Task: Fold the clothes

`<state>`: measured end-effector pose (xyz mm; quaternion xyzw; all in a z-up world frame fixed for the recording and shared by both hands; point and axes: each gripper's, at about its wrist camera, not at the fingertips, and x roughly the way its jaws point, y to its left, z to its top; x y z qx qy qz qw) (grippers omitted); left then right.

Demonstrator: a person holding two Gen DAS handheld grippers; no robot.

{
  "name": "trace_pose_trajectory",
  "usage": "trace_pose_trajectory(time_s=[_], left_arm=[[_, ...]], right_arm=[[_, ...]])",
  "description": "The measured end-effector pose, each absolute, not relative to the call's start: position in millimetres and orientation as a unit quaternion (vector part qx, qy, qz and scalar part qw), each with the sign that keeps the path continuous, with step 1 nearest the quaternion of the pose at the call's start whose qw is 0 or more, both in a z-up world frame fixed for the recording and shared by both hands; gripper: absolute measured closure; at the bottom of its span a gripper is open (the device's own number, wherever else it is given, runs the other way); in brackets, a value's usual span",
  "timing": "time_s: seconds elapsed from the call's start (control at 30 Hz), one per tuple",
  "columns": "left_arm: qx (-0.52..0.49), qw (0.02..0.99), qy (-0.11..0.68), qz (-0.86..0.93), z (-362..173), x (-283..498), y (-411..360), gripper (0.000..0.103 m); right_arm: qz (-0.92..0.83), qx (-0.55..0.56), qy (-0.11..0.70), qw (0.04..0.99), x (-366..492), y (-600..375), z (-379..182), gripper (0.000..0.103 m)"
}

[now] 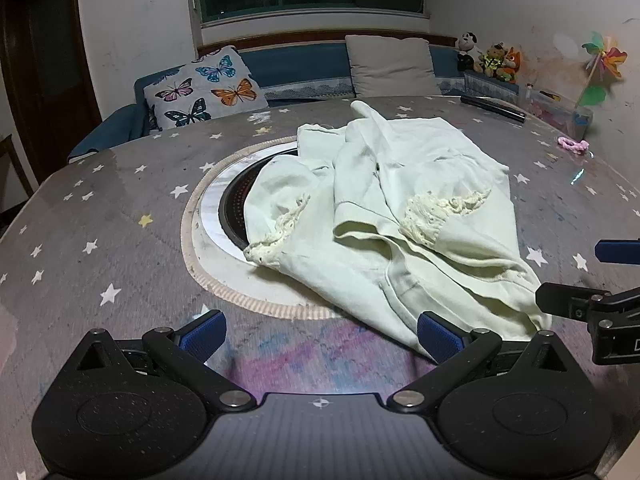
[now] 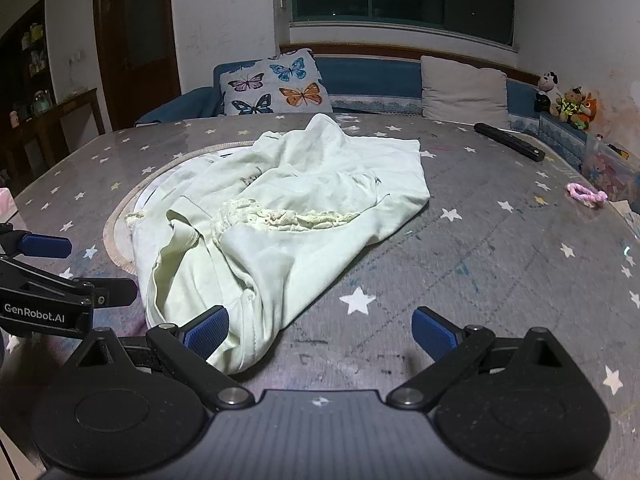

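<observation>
Left wrist: star-patterned table [image 1: 100, 240], sofa [image 1: 296, 64] behind; crumpled pale garment [image 1: 400, 200] amid left gripper [image 1: 320, 336], right gripper [image 2: 320, 330], both spread wide, empty.

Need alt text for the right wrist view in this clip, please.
A crumpled pale green garment with frayed lace trim lies on a grey star-print table, just ahead of the open right claw. The open left claw enters from the left edge; a butterfly cushion sits on the sofa behind.
</observation>
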<state>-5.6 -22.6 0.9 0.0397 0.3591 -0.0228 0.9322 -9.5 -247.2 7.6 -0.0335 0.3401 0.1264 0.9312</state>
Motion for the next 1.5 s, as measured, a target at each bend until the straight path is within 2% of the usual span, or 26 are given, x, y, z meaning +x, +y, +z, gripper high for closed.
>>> trace_pose_trajectory(time_s=[0.4,0.67,0.8,1.0,1.3,1.5], left_arm=[[0.033,0.936,0.349,-0.002,11.7,28.7,-4.5,0.000],[0.010,0.935,0.355,0.015,13.1,62.6,16.9,0.001],[-0.002,0.931,0.363,0.021,12.3,82.7,28.3,0.008],[-0.021,0.926,0.377,0.018,9.3,111.8,40.0,0.022],[-0.042,0.926,0.375,-0.001,13.9,152.2,47.0,0.024],[-0.052,0.916,0.397,-0.027,2.2,175.7,45.5,0.024]], right_arm=[[0.142,-0.050,0.336,0.930,20.2,-239.8,18.2,0.005],[0.156,-0.046,0.338,0.927,55.4,-231.8,25.4,0.017],[0.158,-0.051,0.337,0.927,76.1,-228.2,26.2,0.022],[0.162,-0.032,0.352,0.921,113.4,-228.6,25.9,0.036],[0.214,-0.022,0.381,0.899,155.8,-193.3,13.6,0.047],[0.228,-0.034,0.406,0.884,163.3,-179.6,-3.5,0.074]])
